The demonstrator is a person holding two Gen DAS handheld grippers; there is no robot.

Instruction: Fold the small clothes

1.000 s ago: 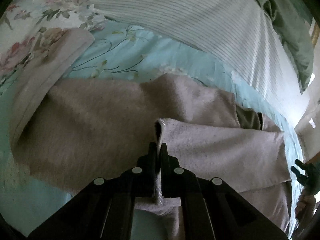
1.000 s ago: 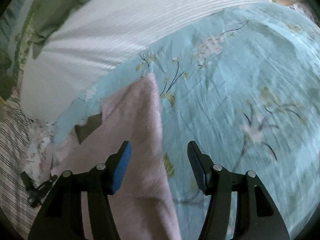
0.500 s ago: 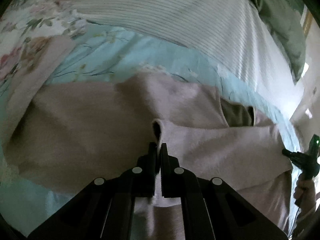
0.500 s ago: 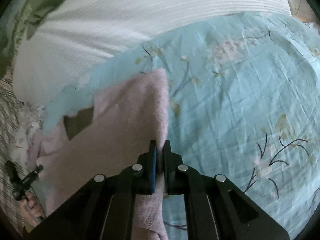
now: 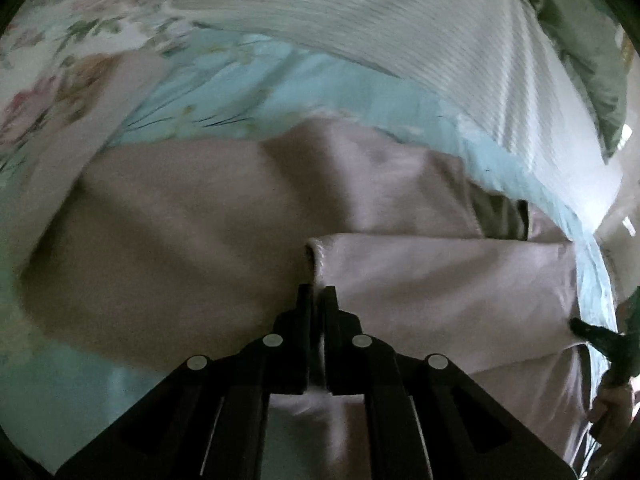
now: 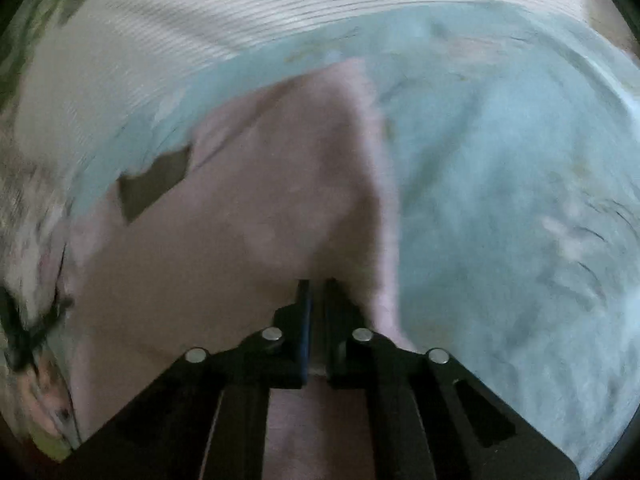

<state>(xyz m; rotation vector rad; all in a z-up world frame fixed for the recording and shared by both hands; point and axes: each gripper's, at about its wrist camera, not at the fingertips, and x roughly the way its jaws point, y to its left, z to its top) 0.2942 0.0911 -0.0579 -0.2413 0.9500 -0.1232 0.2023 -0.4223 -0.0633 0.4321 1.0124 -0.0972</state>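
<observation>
pink garment (image 5: 180, 220) on floral sheet (image 6: 520, 180), both grippers pinching it

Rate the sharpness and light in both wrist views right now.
Left wrist view: dim, mildly smeared; left tongs, shut on the pink garment, stay crisp; fisheye bends the striped cover. Right wrist view: heavier motion blur across the blue floral sheet; right tongs sharp, pinching the garment edge.

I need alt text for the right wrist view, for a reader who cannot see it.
The right gripper is shut on the edge of a pink garment, which lies on a light blue floral bedsheet. A white striped pillow lies behind it, and the picture is blurred.
</observation>
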